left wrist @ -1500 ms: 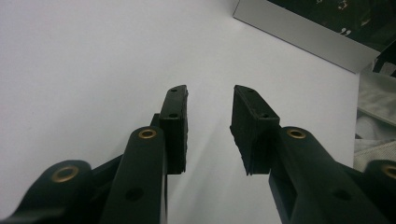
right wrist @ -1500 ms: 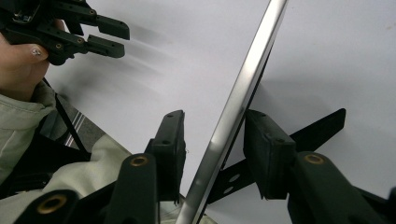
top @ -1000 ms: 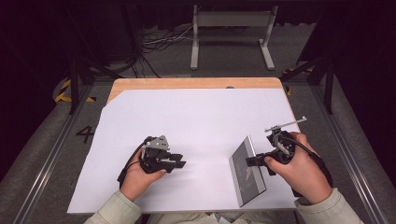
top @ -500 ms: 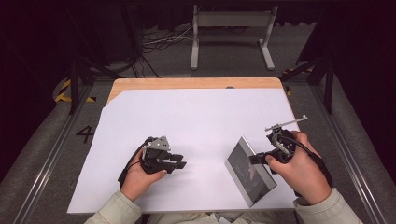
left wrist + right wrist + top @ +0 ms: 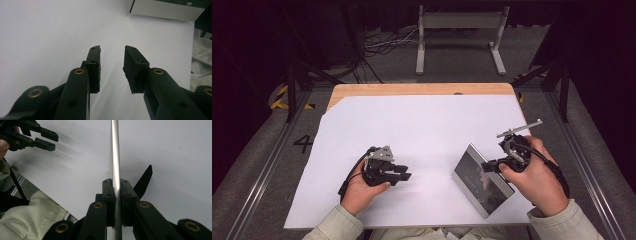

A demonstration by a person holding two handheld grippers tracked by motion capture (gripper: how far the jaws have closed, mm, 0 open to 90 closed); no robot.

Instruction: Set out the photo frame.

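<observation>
R tongs [image 5: 116,202] are clamped on the edge of the thin silver panel [image 5: 482,180], jaws having just been closing onto it; the panel's rim runs straight up between the pads. Panel sits at about 4 o'clock on the white counter [image 5: 422,125], its far side tipped up, near edge apparently on the sheet. L tongs [image 5: 404,176] rest at about 7 o'clock, jaws apart w/ nothing between them, pointing toward 3 o'clock.

Doing the step well, as I judge it: keep the pinch square on the rim, lift slowly, don't twist — a thin, slick edge could slip or lever out. Bring L tongs in to steady the opposite edge if the panel swings.

Views: R gripper view shows pad contact on the rim, which the high view hides behind the hand. High view gives the panel's dark reflective face & tilt. L gripper view shows the gap between its jaws + the panel's pale side at 1 o'clock.
</observation>
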